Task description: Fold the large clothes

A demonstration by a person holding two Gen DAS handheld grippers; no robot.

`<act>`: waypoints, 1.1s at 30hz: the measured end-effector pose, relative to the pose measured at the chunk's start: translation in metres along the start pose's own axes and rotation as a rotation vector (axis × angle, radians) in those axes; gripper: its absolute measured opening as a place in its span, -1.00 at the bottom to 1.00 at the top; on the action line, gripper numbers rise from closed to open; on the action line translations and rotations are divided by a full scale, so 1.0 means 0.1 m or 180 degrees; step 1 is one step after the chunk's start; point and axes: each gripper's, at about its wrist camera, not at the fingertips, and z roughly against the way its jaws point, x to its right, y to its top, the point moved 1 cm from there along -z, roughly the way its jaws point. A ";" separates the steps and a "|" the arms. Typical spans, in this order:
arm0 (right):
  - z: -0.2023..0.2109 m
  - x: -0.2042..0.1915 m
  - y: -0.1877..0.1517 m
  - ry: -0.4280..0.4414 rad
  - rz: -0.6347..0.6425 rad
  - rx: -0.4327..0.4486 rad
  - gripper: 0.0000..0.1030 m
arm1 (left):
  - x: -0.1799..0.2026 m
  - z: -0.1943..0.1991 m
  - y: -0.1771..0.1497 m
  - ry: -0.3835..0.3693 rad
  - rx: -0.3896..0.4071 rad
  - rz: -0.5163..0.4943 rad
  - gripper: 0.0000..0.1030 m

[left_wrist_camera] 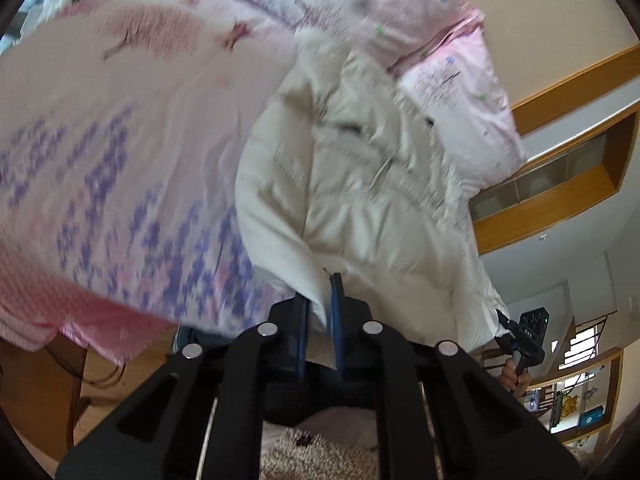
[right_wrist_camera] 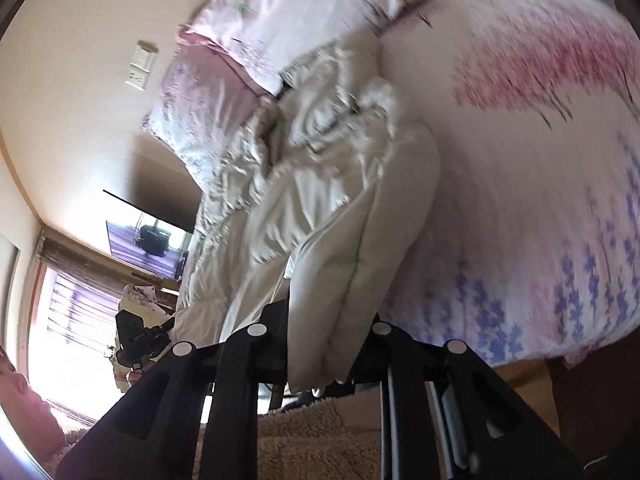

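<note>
1. On the bed (left_wrist_camera: 100, 128), over its pink-and-purple flowered cover, lies one cream quilted coat (left_wrist_camera: 360, 184), rumpled, its far end against the pillows (left_wrist_camera: 460, 92).
2. At the coat's near edge, the left gripper (left_wrist_camera: 320, 312) has its blue-lined jaws clenched on a thin flap of the cream fabric.
3. At the coat's other near corner, the right gripper (right_wrist_camera: 324, 344) has its jaws clamped on a thick padded fold of the same coat (right_wrist_camera: 320, 184).
4. Beside the coat's lower right hem in the left view, the right gripper shows small, held in a hand (left_wrist_camera: 516, 378); pale markings on its body are too small to read.
5. Count: one coat, two grippers, at least two flowered pillows.
6. Beyond the coat on the wall hangs one switch plate (right_wrist_camera: 141, 66), no writing legible.
</note>
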 end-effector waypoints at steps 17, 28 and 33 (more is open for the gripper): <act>0.04 -0.89 1.01 0.0126 0.0495 0.1177 -0.70 | 0.64 0.25 1.14 -0.0123 0.0948 -0.0454 -0.90; -0.56 -0.99 1.99 -0.0057 0.0406 0.1286 -0.71 | 0.90 -0.26 2.27 0.0135 0.1032 -0.0469 -0.91; -0.77 -0.92 2.29 -0.0157 0.0298 0.1289 -0.71 | 0.88 -0.52 2.61 0.0204 0.1010 -0.0403 -0.91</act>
